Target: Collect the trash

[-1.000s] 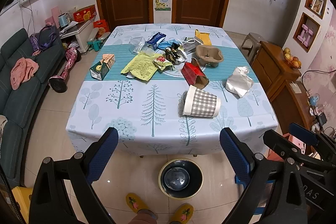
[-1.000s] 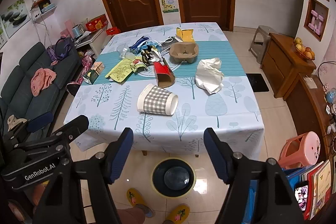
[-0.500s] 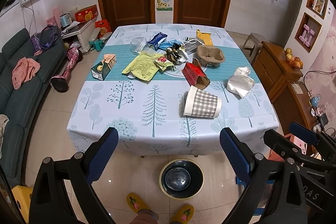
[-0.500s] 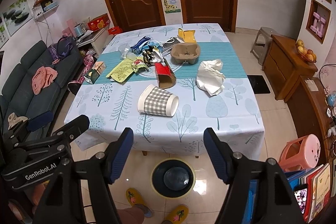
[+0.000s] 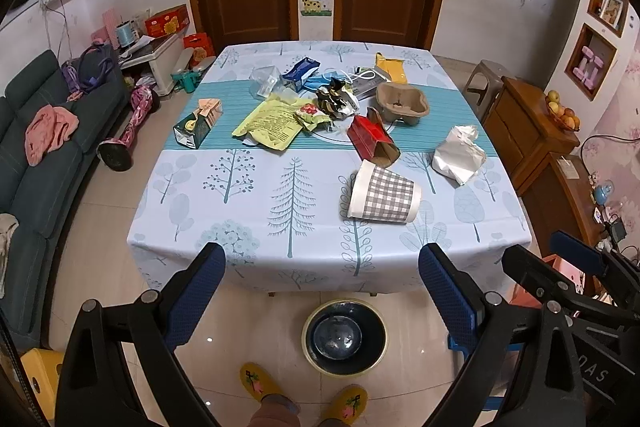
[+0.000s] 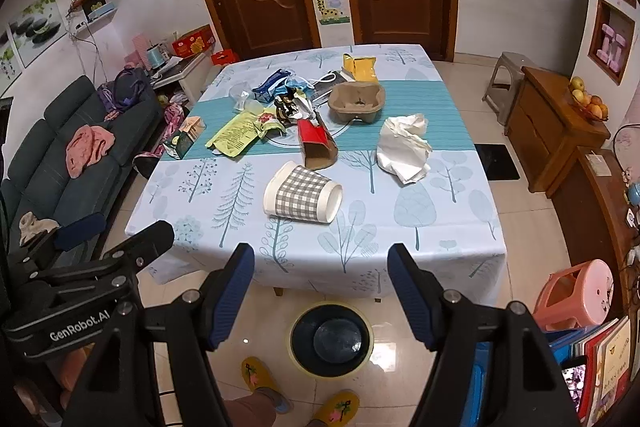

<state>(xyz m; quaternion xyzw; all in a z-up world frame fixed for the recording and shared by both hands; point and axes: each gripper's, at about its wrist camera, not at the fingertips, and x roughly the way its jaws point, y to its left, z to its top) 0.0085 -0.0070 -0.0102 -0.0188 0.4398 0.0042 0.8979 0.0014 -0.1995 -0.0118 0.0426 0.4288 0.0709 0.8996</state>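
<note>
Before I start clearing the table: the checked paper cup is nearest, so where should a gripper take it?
Grip the checked paper cup across its gingham wall, near the middle, from above. It lies on its side, so the round wall faces up; squeeze gently, as the wall may crush.

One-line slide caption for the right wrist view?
Open right tongs above the bin, facing a checked paper cup on the littered table.
</note>
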